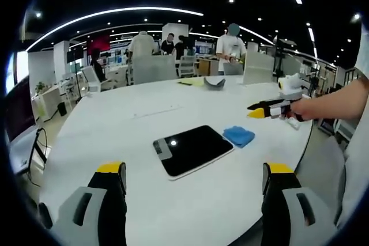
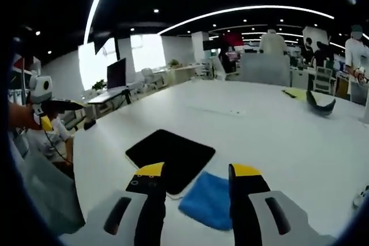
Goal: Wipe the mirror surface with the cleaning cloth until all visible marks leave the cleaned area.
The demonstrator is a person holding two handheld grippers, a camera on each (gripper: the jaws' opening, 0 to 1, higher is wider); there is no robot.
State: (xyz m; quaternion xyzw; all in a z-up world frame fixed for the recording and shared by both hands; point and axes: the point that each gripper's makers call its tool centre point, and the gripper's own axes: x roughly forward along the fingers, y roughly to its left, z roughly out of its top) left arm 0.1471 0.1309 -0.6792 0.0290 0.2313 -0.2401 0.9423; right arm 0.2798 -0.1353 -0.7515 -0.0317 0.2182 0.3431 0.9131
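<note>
A dark rectangular mirror (image 1: 193, 150) with a pale rim lies flat on the white round table (image 1: 144, 113). Touching its right corner is a folded blue cloth (image 1: 239, 136). My left gripper (image 1: 195, 170) is open, its yellow-tipped jaws wide apart on the near side of the mirror with nothing between them. A hand holds my right gripper (image 1: 266, 110) above the table, right of the cloth. In the right gripper view the blue cloth (image 2: 210, 200) lies between and just beyond the open jaws of my right gripper (image 2: 198, 171), with the mirror (image 2: 170, 156) to its left. My left gripper (image 2: 57, 106) shows at the left edge.
A dark curved object (image 1: 215, 83) and a yellow sheet (image 1: 193, 82) lie at the table's far side. Several people (image 1: 230, 47) and chairs stand beyond it. A white item (image 1: 291, 82) sits at the right. The table edge (image 1: 52, 154) curves close on the left.
</note>
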